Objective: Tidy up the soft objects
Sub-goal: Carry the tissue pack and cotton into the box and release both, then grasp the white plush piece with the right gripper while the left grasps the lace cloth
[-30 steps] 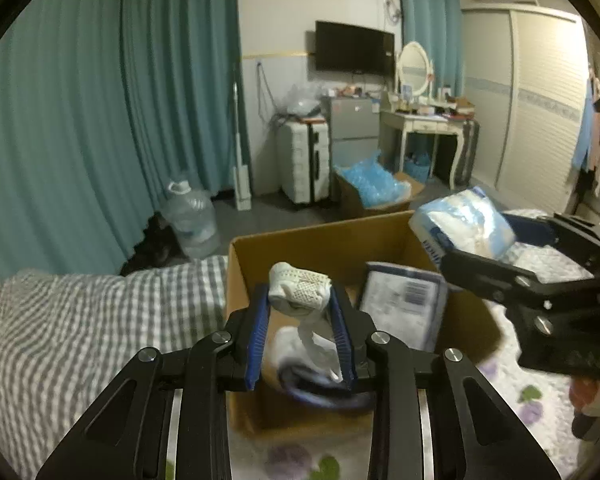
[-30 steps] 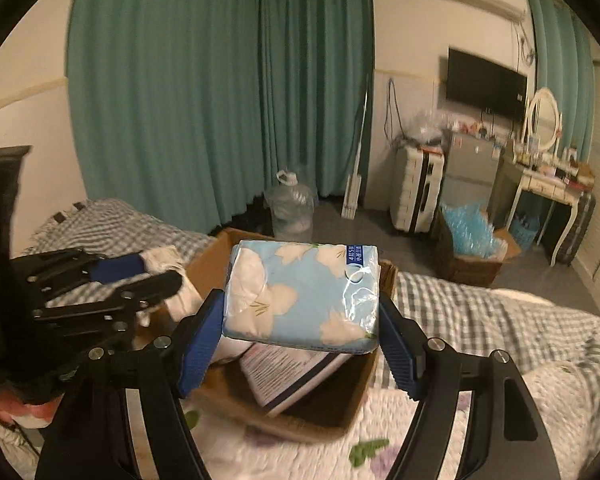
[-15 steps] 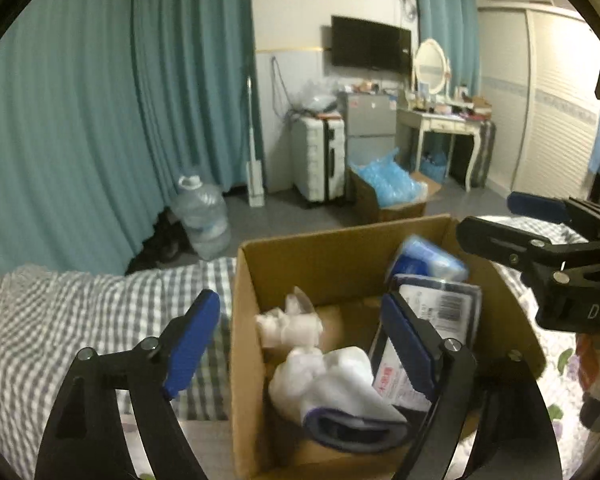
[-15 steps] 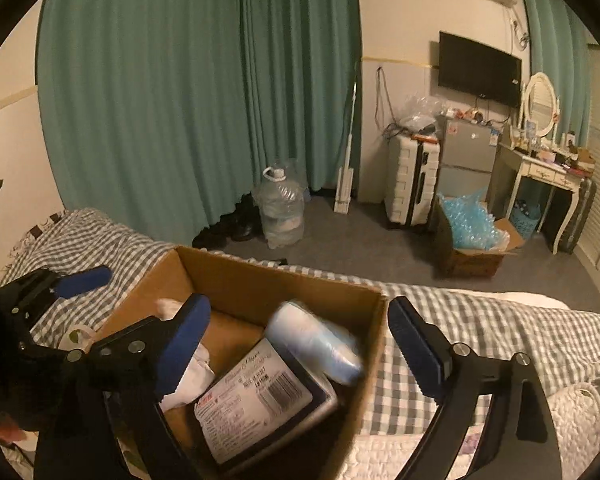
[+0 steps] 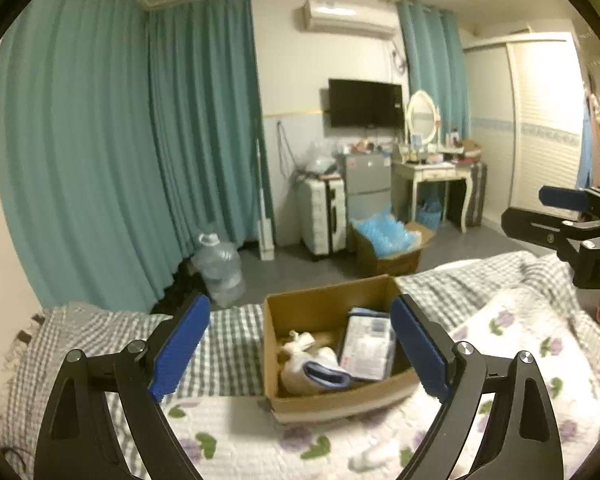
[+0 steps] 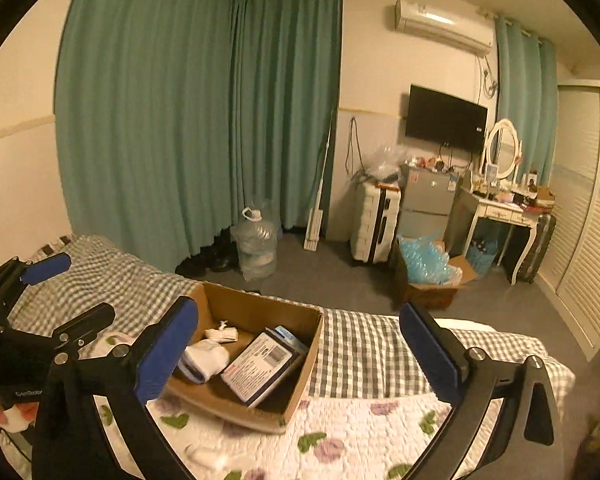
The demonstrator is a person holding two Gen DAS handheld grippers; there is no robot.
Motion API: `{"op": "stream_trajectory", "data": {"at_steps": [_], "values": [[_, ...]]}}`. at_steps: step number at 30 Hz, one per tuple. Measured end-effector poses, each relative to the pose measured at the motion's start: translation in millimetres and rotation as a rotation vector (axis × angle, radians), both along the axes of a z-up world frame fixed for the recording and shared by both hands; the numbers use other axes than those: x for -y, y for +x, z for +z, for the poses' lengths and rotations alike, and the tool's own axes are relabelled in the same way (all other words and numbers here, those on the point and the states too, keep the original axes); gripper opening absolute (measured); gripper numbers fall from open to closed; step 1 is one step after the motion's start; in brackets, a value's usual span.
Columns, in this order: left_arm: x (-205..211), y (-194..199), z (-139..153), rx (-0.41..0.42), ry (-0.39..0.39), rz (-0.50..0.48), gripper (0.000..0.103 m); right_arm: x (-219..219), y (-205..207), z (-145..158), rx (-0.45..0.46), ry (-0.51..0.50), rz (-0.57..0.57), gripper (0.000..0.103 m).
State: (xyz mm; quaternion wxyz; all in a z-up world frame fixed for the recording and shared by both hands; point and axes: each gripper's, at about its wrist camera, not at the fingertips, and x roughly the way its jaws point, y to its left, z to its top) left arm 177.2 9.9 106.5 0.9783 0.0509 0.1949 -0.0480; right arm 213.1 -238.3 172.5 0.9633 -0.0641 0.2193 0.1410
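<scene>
A cardboard box [image 5: 342,400] stands on the bed; it also shows in the right wrist view [image 6: 260,304]. Inside lie white socks [image 5: 308,364] [image 6: 206,354], a small white bundle [image 6: 222,334] and a flat printed packet [image 5: 366,346] [image 6: 260,364] with a blue tissue pack [image 6: 288,334] behind it. My left gripper [image 5: 300,354] is open and empty, held back above the box. My right gripper [image 6: 296,354] is open and empty too, also raised behind the box. A small white soft item [image 5: 370,458] [image 6: 208,456] lies on the quilt in front of the box.
The bed has a floral quilt [image 5: 520,344] and a checked blanket [image 5: 228,344]. On the floor beyond are a water jug [image 6: 256,244], a suitcase [image 6: 374,220], a box of blue bags [image 6: 428,276] and a dressing table [image 6: 504,216]. Teal curtains [image 6: 188,112] hang behind.
Both grippers opened and dropped their loads into the box: the left its white sock bundle, the right the blue tissue pack. Both then pulled back and up from the box.
</scene>
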Motion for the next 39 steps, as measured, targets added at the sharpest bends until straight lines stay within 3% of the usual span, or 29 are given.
{"op": "stream_trajectory", "data": {"at_steps": [4,8,13,20,24,27,31,36,37,39], "values": [[3,-35,4,0.021,0.02,-0.002,0.093,5,-45,13,-0.008,-0.008,0.002,0.102],[5,-63,-18,0.015,0.042,-0.025,0.093,-1,-82,-7,-0.054,-0.033,0.021,0.102],[1,-72,-64,-0.045,0.04,-0.013,0.093,-13,-119,-59,-0.062,-0.061,0.05,0.102],[-6,-52,-155,-0.167,0.027,0.05,0.093,-27,-110,-153,-0.196,-0.104,0.028,0.1],[-6,-47,-198,-0.283,0.006,0.035,0.093,-34,-98,-207,-0.314,-0.105,0.065,0.084],[-3,-48,-209,-0.324,-0.007,0.023,0.093,-37,-86,-245,-0.419,-0.117,0.081,0.067],[0,-44,-222,-0.351,0.014,0.028,0.093,-38,-75,-279,-0.493,-0.156,0.071,0.067],[0,-35,-235,-0.394,0.027,0.039,0.093,-36,-59,-298,-0.548,-0.159,0.058,0.067],[-1,-33,-237,-0.404,0.028,0.043,0.093,-37,-55,-302,-0.563,-0.163,0.054,0.065],[-4,-29,-240,-0.417,0.025,0.054,0.093,-36,-49,-309,-0.584,-0.174,0.033,0.048]]}}
